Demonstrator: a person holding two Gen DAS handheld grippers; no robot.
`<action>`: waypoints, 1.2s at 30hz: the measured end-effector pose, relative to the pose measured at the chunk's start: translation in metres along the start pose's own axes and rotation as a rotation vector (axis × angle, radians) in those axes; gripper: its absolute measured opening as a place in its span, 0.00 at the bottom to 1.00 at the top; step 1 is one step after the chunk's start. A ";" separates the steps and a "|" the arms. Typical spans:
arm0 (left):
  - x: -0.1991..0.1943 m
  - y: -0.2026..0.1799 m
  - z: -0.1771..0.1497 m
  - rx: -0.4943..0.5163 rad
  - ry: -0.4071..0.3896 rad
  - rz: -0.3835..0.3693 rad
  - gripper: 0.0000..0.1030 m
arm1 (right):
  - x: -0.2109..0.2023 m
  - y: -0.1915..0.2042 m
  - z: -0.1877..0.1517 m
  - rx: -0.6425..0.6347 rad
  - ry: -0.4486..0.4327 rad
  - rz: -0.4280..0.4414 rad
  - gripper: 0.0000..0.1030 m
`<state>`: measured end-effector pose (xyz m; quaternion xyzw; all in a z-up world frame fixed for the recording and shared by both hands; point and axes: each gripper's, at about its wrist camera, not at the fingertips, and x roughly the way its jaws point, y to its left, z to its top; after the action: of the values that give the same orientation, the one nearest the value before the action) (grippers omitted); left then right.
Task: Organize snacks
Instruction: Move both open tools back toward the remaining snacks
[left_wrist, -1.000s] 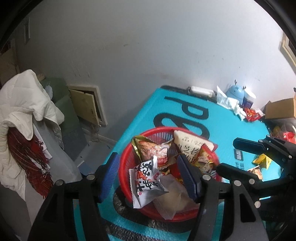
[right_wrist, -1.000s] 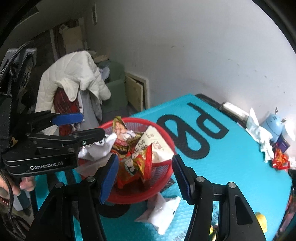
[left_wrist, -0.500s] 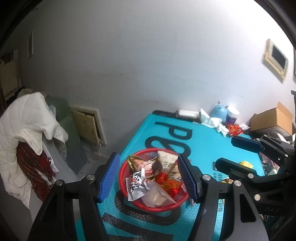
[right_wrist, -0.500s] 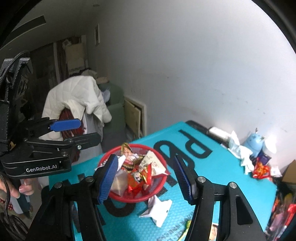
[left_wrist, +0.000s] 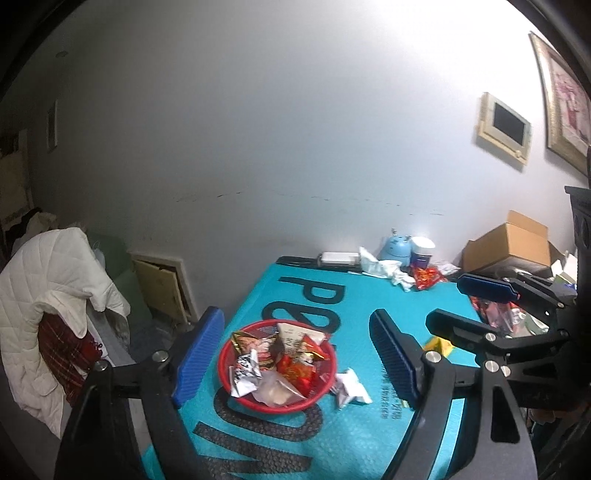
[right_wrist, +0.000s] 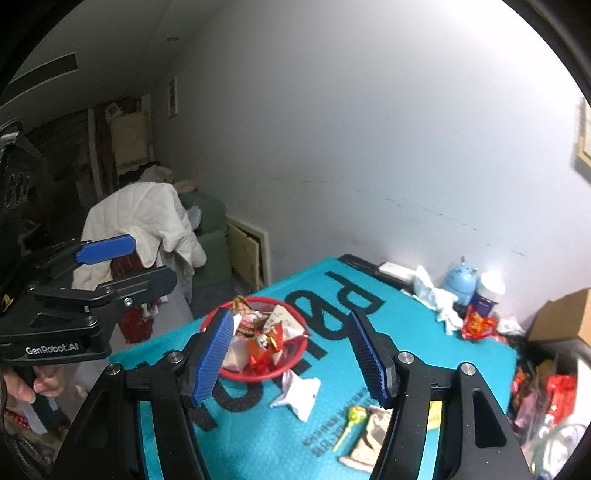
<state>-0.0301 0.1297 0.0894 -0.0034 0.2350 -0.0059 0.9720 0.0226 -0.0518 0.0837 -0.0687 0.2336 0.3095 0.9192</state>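
A red basket (left_wrist: 222, 369) (right_wrist: 255, 377) heaped with snack packets (left_wrist: 295, 369) stands on the teal mat. A crumpled white packet (left_wrist: 349, 386) (right_wrist: 298, 394) lies on the mat just right of it. My left gripper (left_wrist: 295, 314) (right_wrist: 154, 258) hovers well above and short of the basket, its jaws opening with nothing between them. My right gripper (right_wrist: 289, 313) (left_wrist: 443, 301) hangs beside it at a similar height, jaws also opening and empty. A yellow lollipop (right_wrist: 351, 421) and a beige packet (right_wrist: 369, 439) lie near the right gripper.
At the mat's far edge by the wall are a blue figurine (left_wrist: 397, 248), a jar (left_wrist: 422, 251), tissues (left_wrist: 380, 267) and a red packet (left_wrist: 426, 277). A cardboard box (left_wrist: 509, 242) sits right. A chair with a white jacket (left_wrist: 48, 295) stands left. A hand (right_wrist: 22, 387) holds the left gripper.
Both grippers have risen and drawn back from the basket, which now looks smaller and farther. The left jaws have spread wider. The snacks have not moved.
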 end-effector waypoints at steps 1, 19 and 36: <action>-0.003 -0.003 -0.001 0.003 0.001 -0.008 0.78 | -0.006 0.000 -0.002 0.001 -0.005 -0.007 0.62; -0.026 -0.051 -0.038 0.017 0.045 -0.179 0.78 | -0.083 -0.004 -0.046 0.076 -0.033 -0.117 0.66; 0.010 -0.082 -0.084 0.002 0.217 -0.342 0.78 | -0.089 -0.022 -0.104 0.185 0.058 -0.186 0.66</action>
<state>-0.0605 0.0471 0.0104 -0.0416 0.3343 -0.1715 0.9258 -0.0667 -0.1457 0.0340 -0.0136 0.2802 0.1980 0.9392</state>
